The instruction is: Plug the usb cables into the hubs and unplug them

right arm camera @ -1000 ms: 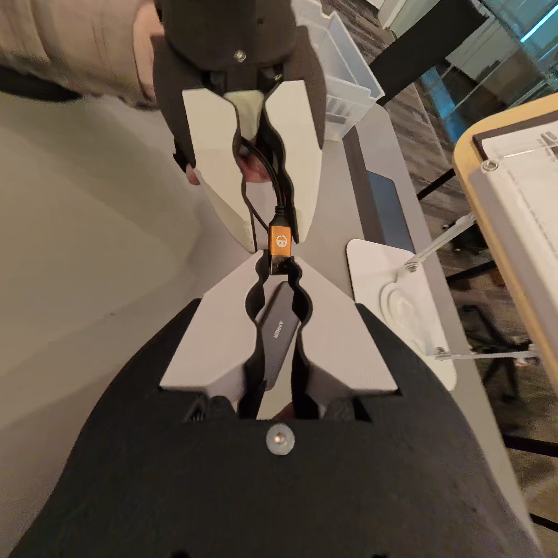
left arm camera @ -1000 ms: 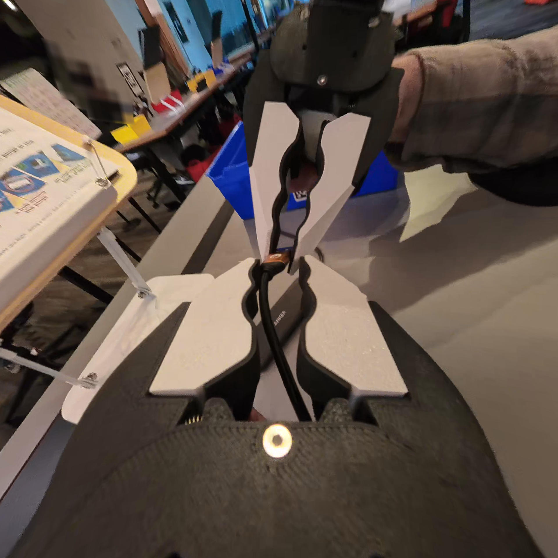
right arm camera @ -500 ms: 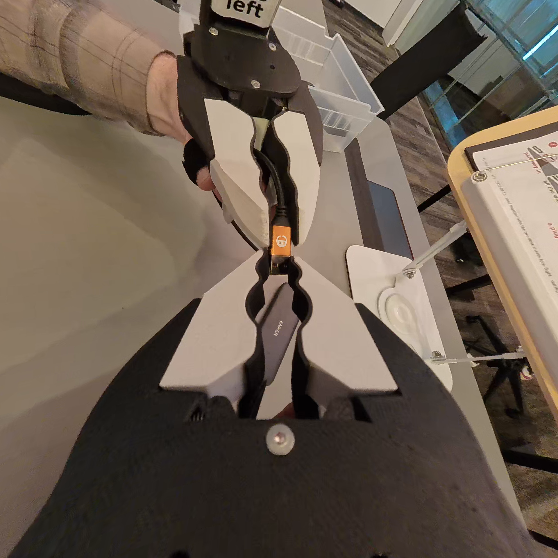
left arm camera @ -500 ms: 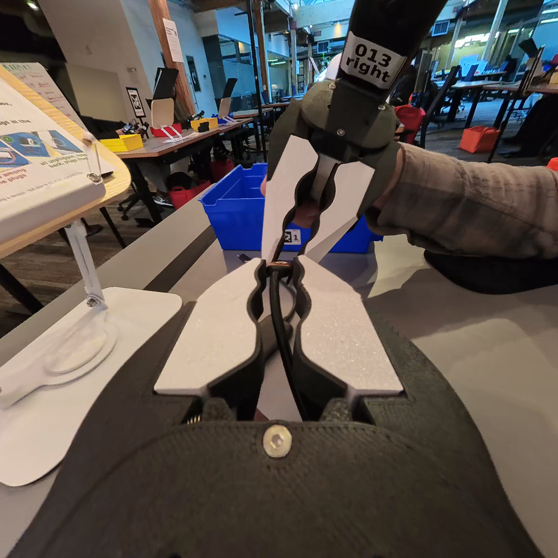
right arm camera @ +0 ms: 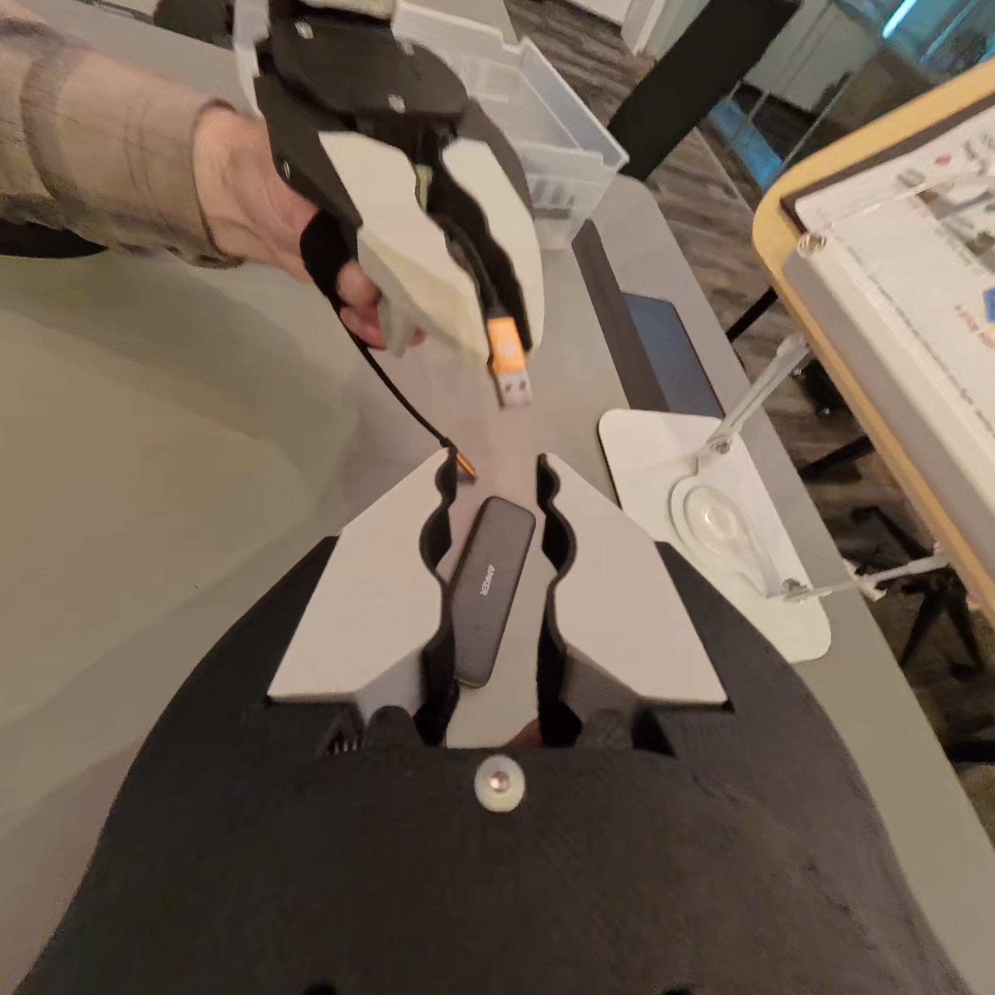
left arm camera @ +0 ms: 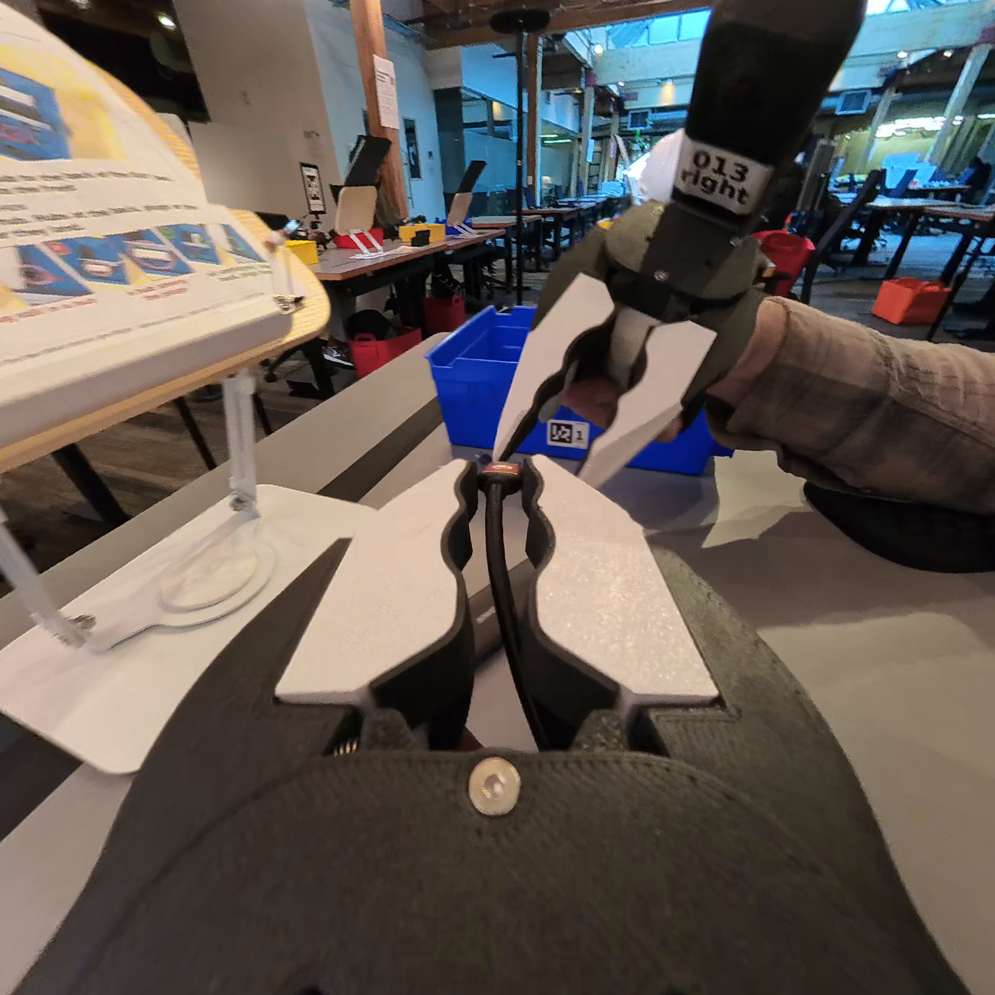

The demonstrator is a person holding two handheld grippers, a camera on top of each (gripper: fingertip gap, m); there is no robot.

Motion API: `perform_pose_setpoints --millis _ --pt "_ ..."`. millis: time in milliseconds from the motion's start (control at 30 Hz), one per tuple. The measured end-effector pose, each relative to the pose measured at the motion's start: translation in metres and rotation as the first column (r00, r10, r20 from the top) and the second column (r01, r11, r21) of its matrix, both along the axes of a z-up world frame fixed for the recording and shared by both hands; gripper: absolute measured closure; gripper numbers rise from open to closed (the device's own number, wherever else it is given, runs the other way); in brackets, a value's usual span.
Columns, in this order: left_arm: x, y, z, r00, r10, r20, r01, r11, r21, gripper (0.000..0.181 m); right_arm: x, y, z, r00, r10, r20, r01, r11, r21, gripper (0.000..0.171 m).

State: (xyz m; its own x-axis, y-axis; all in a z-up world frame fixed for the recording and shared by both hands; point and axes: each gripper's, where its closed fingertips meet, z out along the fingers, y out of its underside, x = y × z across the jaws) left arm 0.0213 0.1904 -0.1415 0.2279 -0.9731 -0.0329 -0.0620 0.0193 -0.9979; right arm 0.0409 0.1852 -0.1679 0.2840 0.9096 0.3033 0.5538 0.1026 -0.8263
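Note:
My left gripper is shut on the orange USB plug, and its black cable runs back between the fingers. In the right wrist view the left gripper holds that plug in the air with its metal end bare. My right gripper is open. The dark grey hub lies between its fingers without touching either. The cable's other orange plug lies by the right gripper's left fingertip. In the left wrist view the right gripper hangs open just ahead.
A blue bin stands behind the right gripper. A clear bin stands at the far table edge. A tilted instruction board on a white base sits beside the hub. Both holding hands and sleeves are close by on the grey table. The grippers are tip to tip, or close to it.
The orange plug has come out of the hub. My left gripper has lifted away with it. My right gripper has opened and let go of the hub.

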Motion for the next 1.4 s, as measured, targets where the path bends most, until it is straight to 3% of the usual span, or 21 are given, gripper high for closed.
perform_pose_setpoints --millis 100,267,400,467,633,700,867,1067,1400 --pt "-0.014 0.014 0.002 0.999 0.04 0.026 -0.04 0.999 -0.018 0.166 0.004 0.007 -0.021 0.997 -0.048 0.062 0.053 0.995 -0.081 0.134" --pt "-0.027 0.027 0.003 0.995 0.073 0.063 -0.07 0.996 -0.06 0.165 0.011 0.01 -0.075 0.967 -0.088 0.239 0.143 0.965 -0.222 0.1" --pt "-0.028 0.03 0.0 0.995 0.08 0.057 -0.076 0.995 -0.061 0.165 0.02 0.015 -0.115 0.921 -0.13 0.368 0.239 0.934 -0.267 0.097" --pt "-0.027 0.03 -0.002 0.996 0.077 0.051 -0.074 0.995 -0.062 0.165 0.026 0.022 -0.124 0.898 -0.181 0.4 0.303 0.915 -0.266 0.107" --pt "-0.027 0.031 -0.003 0.996 0.075 0.048 -0.072 0.995 -0.062 0.165 0.035 0.024 -0.128 0.894 -0.209 0.395 0.349 0.879 -0.324 0.115" --pt "-0.027 0.031 -0.004 0.996 0.074 0.048 -0.071 0.995 -0.065 0.165 0.034 0.022 -0.128 0.901 -0.2 0.385 0.344 0.87 -0.353 0.131" --pt "-0.026 0.03 -0.005 0.996 0.074 0.043 -0.071 0.996 -0.06 0.165 0.033 0.023 -0.126 0.917 -0.212 0.338 0.349 0.838 -0.421 0.132" --pt "-0.025 0.031 -0.012 0.997 0.076 0.002 -0.076 0.997 -0.027 0.165 0.026 0.023 -0.107 0.96 -0.219 0.174 0.279 0.799 -0.533 0.132" --pt "-0.02 0.028 -0.036 0.989 0.073 -0.13 -0.067 0.997 0.048 0.166 0.026 0.035 -0.074 0.956 -0.294 -0.008 0.238 0.789 -0.567 0.132"
